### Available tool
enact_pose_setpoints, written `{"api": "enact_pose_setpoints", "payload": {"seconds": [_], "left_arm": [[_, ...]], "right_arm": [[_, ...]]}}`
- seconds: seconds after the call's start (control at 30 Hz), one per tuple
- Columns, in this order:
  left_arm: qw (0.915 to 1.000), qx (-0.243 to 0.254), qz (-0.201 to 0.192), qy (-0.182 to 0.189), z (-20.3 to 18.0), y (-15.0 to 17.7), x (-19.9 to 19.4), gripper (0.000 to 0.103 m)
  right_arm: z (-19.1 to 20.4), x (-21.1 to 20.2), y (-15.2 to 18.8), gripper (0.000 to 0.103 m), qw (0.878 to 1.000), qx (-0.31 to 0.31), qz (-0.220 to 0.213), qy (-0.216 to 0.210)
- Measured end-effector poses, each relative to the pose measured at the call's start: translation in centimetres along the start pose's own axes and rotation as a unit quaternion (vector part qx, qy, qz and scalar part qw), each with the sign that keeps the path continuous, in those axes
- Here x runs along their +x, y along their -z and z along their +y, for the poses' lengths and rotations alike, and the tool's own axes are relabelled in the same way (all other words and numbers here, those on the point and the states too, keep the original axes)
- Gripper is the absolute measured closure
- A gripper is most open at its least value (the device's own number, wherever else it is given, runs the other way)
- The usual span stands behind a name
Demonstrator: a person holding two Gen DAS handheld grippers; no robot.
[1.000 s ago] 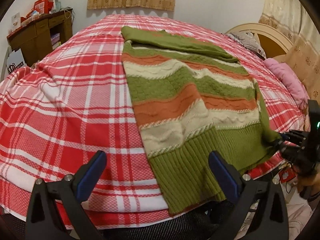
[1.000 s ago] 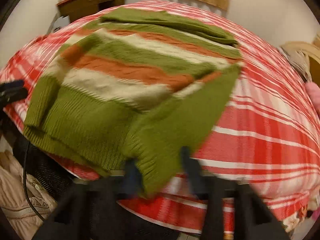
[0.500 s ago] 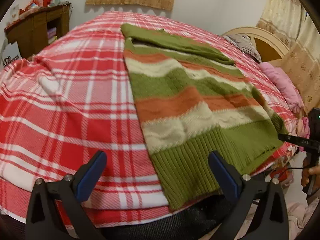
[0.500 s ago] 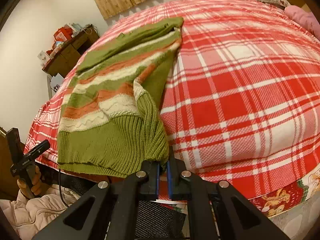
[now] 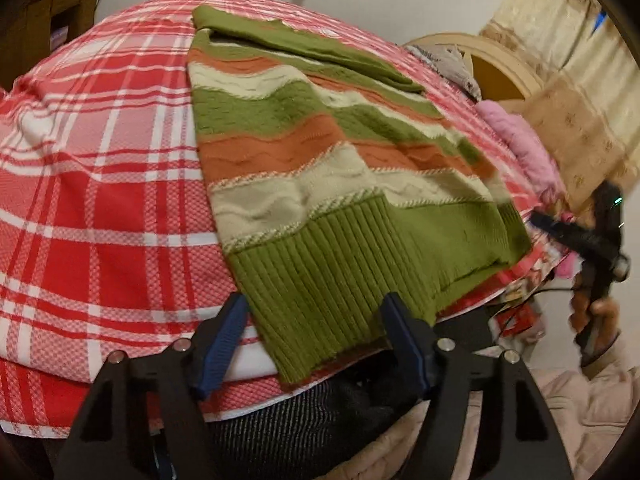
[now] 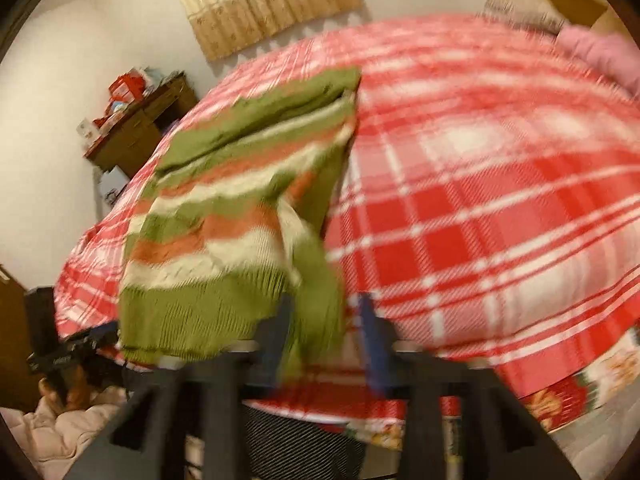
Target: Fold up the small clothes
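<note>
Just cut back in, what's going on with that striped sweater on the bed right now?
A person with a gripper in each hand is folding the green, orange and cream striped sweater on the red plaid bedspread. The left gripper sits open at the ribbed hem, its jaws straddling the near corner without gripping. The right gripper is at the hem's other side, a green edge between its parted jaws; that view is blurred.

you see a chunky knit sweater (image 5: 320, 184), ribbed at the hem, on a woven checked cloth bedspread (image 5: 100, 200); your grippers' fingers (image 5: 224, 340) carry matt ridged blue pads on black plastic.
</note>
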State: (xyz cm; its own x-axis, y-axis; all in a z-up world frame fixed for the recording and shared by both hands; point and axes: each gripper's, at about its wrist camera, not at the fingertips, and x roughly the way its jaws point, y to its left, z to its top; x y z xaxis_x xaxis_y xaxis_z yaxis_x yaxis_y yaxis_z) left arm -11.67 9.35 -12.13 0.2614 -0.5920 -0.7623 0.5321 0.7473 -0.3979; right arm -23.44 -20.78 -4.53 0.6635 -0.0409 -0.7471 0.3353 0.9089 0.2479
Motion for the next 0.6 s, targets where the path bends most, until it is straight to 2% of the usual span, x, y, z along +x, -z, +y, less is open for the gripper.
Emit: {"api": "enact_pose_setpoints", "payload": {"seconds": [0.07, 0.13, 0.2, 0.3, 0.43, 0.47, 0.57, 0.6], "left_arm": [[0.9999, -0.011, 0.002, 0.004, 0.3, 0.0, 0.2, 0.031], [0.9995, -0.025, -0.004, 0.017, 0.6, 0.0, 0.0, 0.031], [0.9991, -0.031, -0.007, 0.029, 0.5, -0.1, 0.0, 0.032], [0.9990, -0.025, -0.007, 0.036, 0.2, -0.2, 0.0, 0.042], [0.9988, -0.015, -0.007, 0.045, -0.4, -0.2, 0.1, 0.042], [0.9988, -0.017, -0.004, 0.046, -0.3, -0.2, 0.3, 0.042], [0.9982, -0.031, -0.006, 0.051, 0.0, -0.2, 0.3, 0.042], [0.9982, -0.033, -0.008, 0.049, 0.1, -0.2, 0.2, 0.048]], "right_arm": [[0.0, -1.1, -0.3, 0.034, 0.999, 0.003, -0.032, 0.004], [0.2, -1.4, -0.6, 0.034, 0.999, 0.003, -0.036, -0.013], [0.8, -0.5, -0.6, 0.034, 1.000, -0.010, -0.014, -0.017], [1.3, 1.5, 0.3, 0.034, 0.999, -0.031, 0.015, 0.007], [0.4, 3.5, 1.5, 0.034, 0.998, -0.025, 0.054, 0.024], [0.0, 3.8, 1.8, 0.034, 0.998, -0.018, 0.059, 0.020], [-0.8, 4.6, 2.3, 0.034, 0.995, 0.020, 0.078, -0.051], [-0.8, 4.9, 2.5, 0.041, 0.995, 0.021, 0.082, -0.059]]}}
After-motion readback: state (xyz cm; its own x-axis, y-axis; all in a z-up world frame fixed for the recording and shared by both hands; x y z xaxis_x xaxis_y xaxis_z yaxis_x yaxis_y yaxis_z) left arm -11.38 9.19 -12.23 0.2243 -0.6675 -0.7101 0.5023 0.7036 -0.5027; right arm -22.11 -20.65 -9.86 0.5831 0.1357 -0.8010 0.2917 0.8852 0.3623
